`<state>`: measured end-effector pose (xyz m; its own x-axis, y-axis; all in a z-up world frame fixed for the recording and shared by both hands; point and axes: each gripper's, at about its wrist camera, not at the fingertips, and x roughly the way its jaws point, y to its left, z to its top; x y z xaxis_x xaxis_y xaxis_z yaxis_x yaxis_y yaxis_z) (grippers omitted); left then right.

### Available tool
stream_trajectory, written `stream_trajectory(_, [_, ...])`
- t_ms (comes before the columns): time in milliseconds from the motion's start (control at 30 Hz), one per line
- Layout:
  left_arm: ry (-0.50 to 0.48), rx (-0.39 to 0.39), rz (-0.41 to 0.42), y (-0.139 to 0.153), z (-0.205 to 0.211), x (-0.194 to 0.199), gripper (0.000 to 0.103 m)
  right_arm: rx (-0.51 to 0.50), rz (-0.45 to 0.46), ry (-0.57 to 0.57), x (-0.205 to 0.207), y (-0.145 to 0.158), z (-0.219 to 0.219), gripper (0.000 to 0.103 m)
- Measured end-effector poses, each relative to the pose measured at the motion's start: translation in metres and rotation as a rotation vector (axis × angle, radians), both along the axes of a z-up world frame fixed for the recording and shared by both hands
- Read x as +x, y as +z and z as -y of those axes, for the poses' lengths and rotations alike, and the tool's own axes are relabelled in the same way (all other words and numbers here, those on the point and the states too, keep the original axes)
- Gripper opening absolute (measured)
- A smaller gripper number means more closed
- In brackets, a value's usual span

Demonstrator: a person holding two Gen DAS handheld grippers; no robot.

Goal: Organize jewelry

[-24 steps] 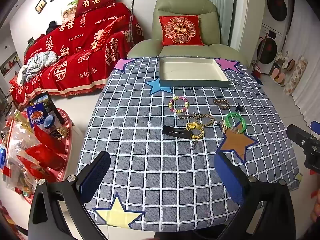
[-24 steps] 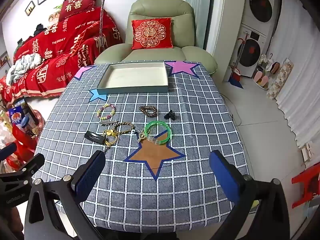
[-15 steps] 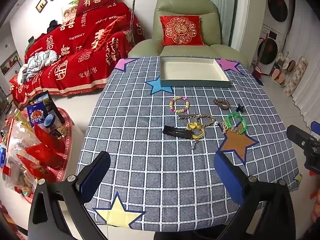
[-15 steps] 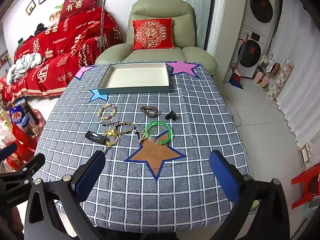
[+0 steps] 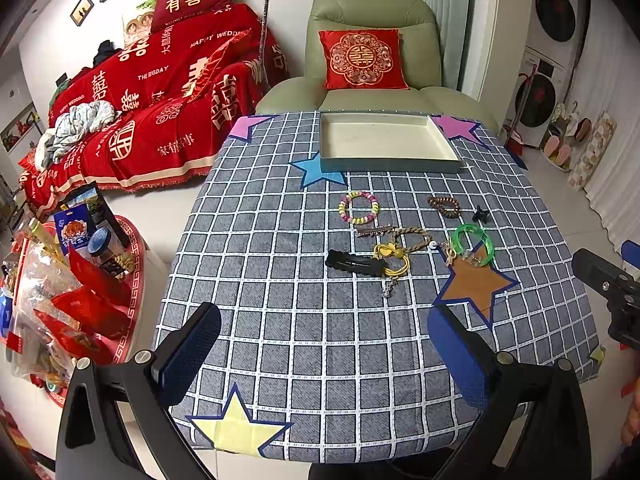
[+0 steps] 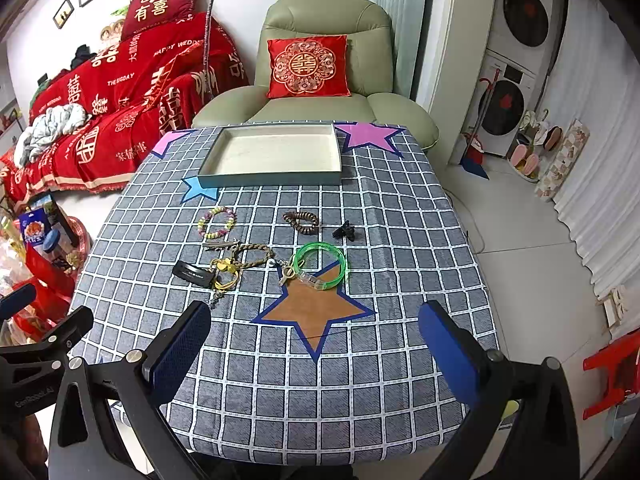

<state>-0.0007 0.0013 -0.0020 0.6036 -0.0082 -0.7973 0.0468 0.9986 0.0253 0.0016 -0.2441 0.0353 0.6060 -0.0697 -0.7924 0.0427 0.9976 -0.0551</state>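
Jewelry lies mid-table on the checked cloth: a pastel bead bracelet (image 5: pixel 359 208) (image 6: pixel 217 222), a brown bead bracelet (image 5: pixel 444 206) (image 6: pixel 301 222), a small black claw clip (image 5: pixel 480 214) (image 6: pixel 345 231), a green bangle (image 5: pixel 474 243) (image 6: pixel 322 266), a braided cord with yellow ties (image 5: pixel 394 254) (image 6: pixel 240 262) and a black hair clip (image 5: pixel 354 263) (image 6: pixel 193 273). An empty shallow tray (image 5: pixel 390 165) (image 6: pixel 272 178) stands at the far edge. My left gripper (image 5: pixel 324 354) and right gripper (image 6: pixel 314 350) both hover open above the near part of the table, well short of the jewelry, nothing between their fingers.
A green armchair (image 6: pixel 320 92) with a red cushion stands behind the table. A red-covered sofa (image 5: pixel 152 92) is at the left, snack packets (image 5: pixel 76 264) on a low red table beside it. Washing machines (image 6: pixel 516 68) stand at the right. Coloured stars mark the cloth.
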Motion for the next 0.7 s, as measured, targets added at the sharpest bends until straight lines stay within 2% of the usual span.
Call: stream_trajectory(700, [0.001, 0.001, -0.008, -0.0048, -0.0010, 0.0001, 0.103, 0.000, -0.003, 0.001, 0.0012, -0.0014, -0.0024, 0.103])
